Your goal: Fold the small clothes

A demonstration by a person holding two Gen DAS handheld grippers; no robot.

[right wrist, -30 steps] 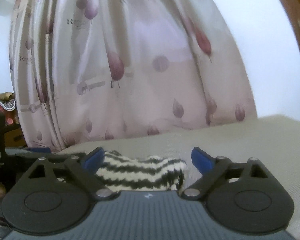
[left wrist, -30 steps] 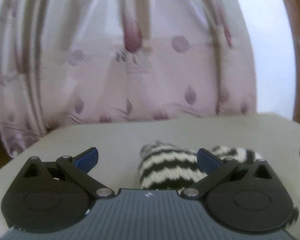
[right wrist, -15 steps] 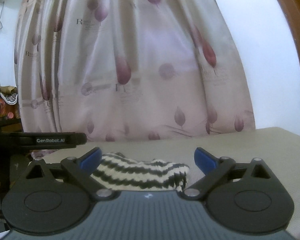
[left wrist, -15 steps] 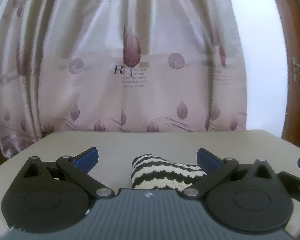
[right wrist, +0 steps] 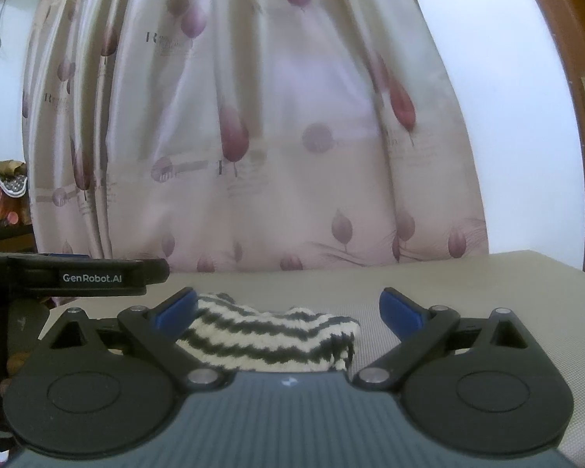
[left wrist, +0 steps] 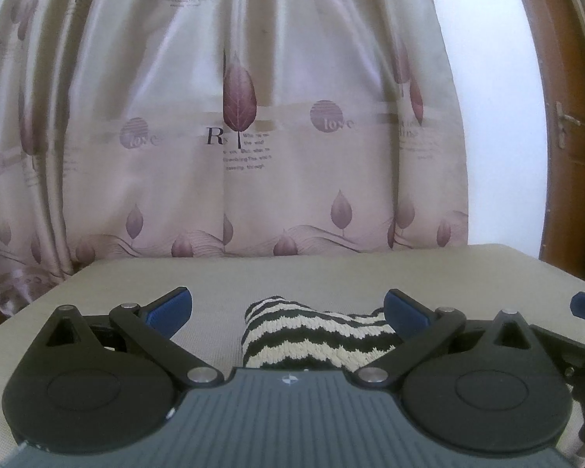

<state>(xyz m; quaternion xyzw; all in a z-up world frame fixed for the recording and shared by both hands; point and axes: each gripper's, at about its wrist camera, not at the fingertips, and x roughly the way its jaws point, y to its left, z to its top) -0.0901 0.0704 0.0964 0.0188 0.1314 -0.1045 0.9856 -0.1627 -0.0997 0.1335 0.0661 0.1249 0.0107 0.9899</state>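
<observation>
Left claw (left wrist: 288, 308) spread apart, gripping nothing; striped knit garment (left wrist: 316, 337) lies folded on the beige surface (left wrist: 331, 277), lower centre of frame. Right claw (right wrist: 288, 306) likewise spread; same garment (right wrist: 269, 337) at lower centre-left. Leaf-print curtain (left wrist: 238, 117) fills the upper frame.

Soft daylight glowing through the curtain (left wrist: 253, 136), fisheye-bent edges, right view hazier (washed-out wall (right wrist: 507, 97))

left wrist: sat low over the surface (left wrist: 331, 273), faced the curtain (left wrist: 234, 117), striped knit (left wrist: 316, 335) close ahead | right wrist: same low height, same facing, knit (right wrist: 269, 335) close | shared: knit, surface (right wrist: 468, 284), curtain (right wrist: 253, 136), door frame at right (left wrist: 565, 117)
</observation>
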